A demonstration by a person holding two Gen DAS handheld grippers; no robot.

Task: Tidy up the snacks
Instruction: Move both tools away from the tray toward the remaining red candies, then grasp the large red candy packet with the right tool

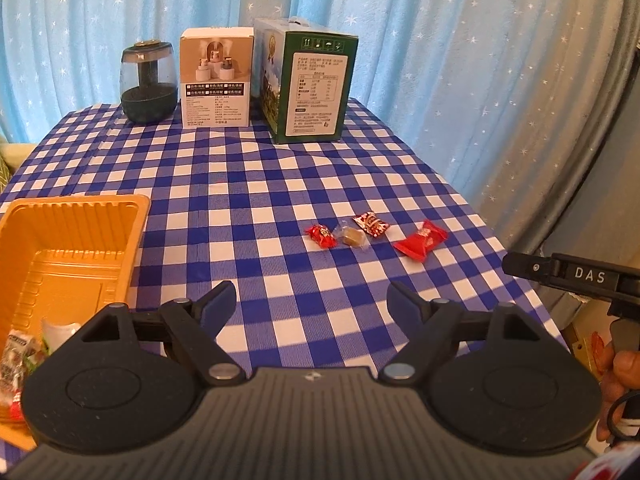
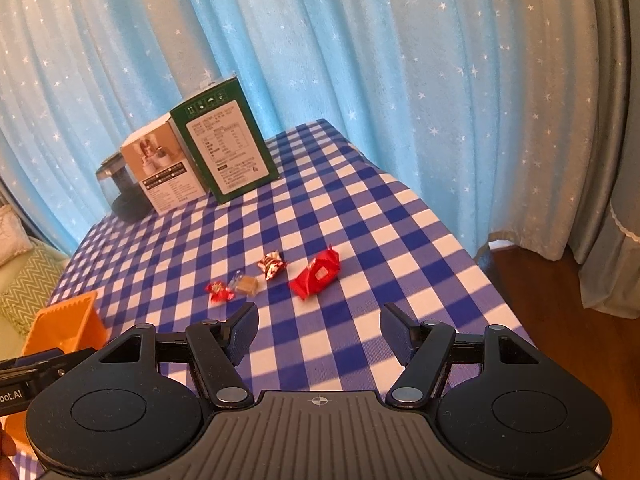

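At the far edge of the checked tablecloth stand three things in a row: a dark glass jar, a white box just beside it, and a green box close to the white one. Behind them hangs a blue curtain with small stars. All three are well apart from the sweets and nothing lies between the grippers and the sweets.

Four sweets lie in a loose row on the cloth: a small red sweet, a brown sweet in clear wrap just beside it, a red and white sweet, and a larger red packet a little apart to the right. An orange tray sits at the left edge of the table, with some wrapped snacks in its near corner.

The left gripper hovers over the cloth beside the tray, jaws wide and holding nothing. The right gripper hangs above the cloth, near the sweets and pointing at them, jaws wide and bare too
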